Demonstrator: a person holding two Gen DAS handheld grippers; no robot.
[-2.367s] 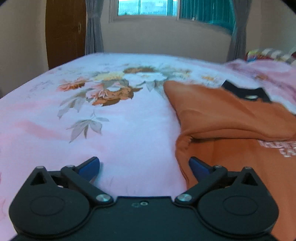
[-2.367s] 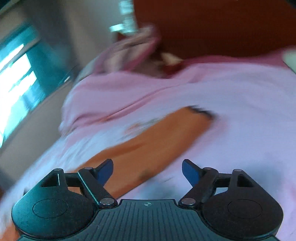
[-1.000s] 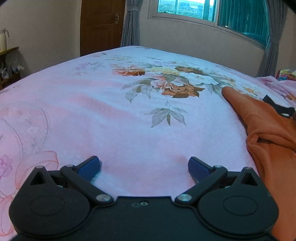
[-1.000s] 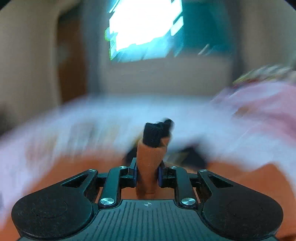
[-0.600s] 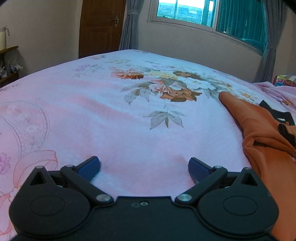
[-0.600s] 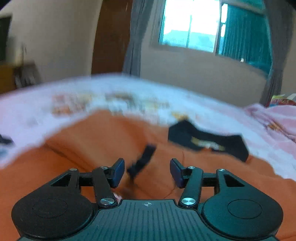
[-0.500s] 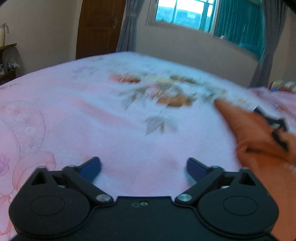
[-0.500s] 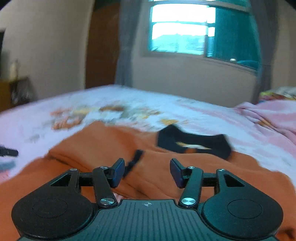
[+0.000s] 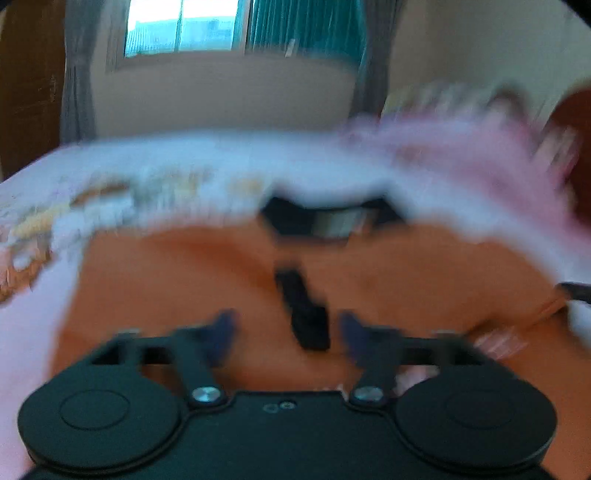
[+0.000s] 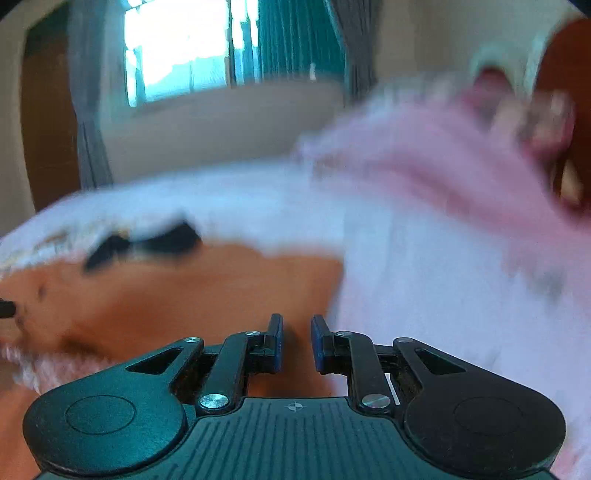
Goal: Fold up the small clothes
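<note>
Orange cloth, soft and matte, fills the lower half of the left wrist view: a small shirt [image 9: 192, 280] lying spread on the bed [image 9: 33, 332], its black ribbed collar [image 9: 328, 216] at the far edge and a black cuff [image 9: 304, 314] laid up the middle of the body. White printed lettering shows blurred at the right, near the gripper's housing. The left gripper [image 9: 286, 328] hangs low over the shirt with its blue-padded fingers [image 9: 223, 328] apart and the jaws opening; the dark cuff lies in the gap between them, and the blur hides whether either pad touches it. In the right wrist view the right gripper [image 10: 296, 341] sits at the shirt's edge, where orange fabric meets the pale pink sheet; its flat blue fingers [image 10: 276, 345] stand narrow and are closing, with a slim gap between them in which orange cloth shows, though I cannot tell if it is pinched. The bedsheet is smooth, pale pink with a smeared floral print at the left. A rumpled pink blanket [image 10: 443, 166] is heaped at the far right. Behind, a plain beige wall carries a bright window [image 9: 181, 27] with teal curtains [image 9: 306, 33].
</note>
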